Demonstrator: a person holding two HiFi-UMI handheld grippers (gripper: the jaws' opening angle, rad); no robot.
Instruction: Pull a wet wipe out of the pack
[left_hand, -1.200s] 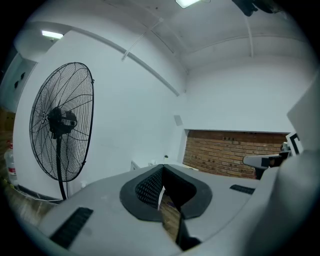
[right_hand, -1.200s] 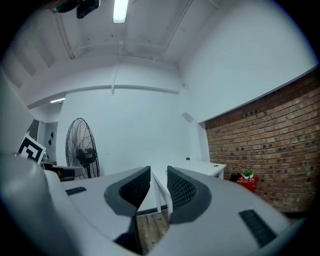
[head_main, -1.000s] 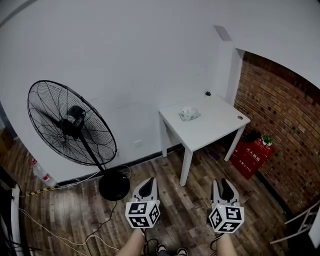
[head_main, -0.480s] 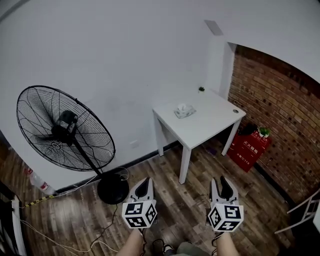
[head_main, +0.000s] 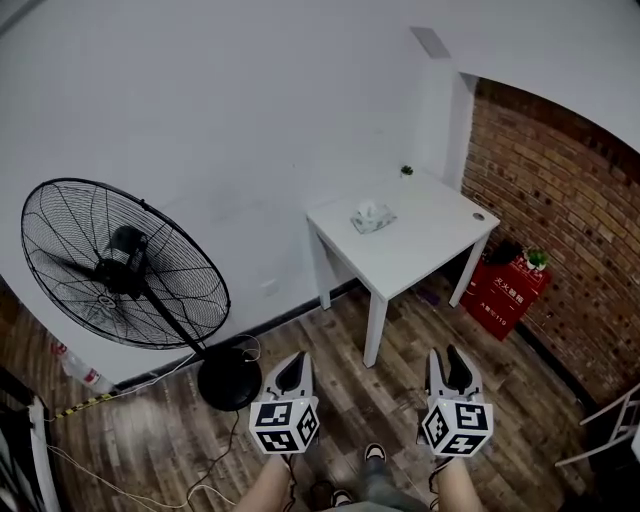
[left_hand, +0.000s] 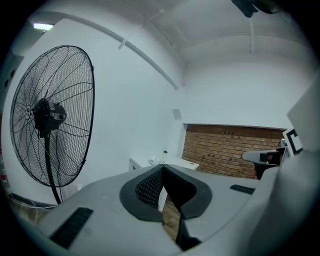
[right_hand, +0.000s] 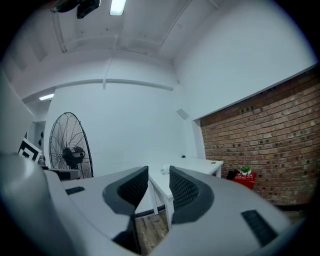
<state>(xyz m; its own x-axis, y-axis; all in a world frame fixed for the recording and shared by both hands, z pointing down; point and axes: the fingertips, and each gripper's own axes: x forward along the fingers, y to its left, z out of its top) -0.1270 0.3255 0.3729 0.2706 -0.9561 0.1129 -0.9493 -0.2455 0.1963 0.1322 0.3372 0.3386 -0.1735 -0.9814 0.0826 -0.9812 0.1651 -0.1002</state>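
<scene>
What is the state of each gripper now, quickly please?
Left gripper: shut, jaws together, holding nothing.
Right gripper: open, jaws slightly apart, empty.

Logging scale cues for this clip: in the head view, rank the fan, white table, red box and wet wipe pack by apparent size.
1. fan and white table: about alike, fan nearer, so unranked
2. red box
3. wet wipe pack

One fan (head_main: 125, 268), one table (head_main: 430, 247), one wipe pack (head_main: 372, 217) (one red box (head_main: 500, 297))

The white left gripper (head_main: 293, 362) and right gripper (head_main: 450, 353) bear black jaws and marker cubes (head_main: 284, 425).
</scene>
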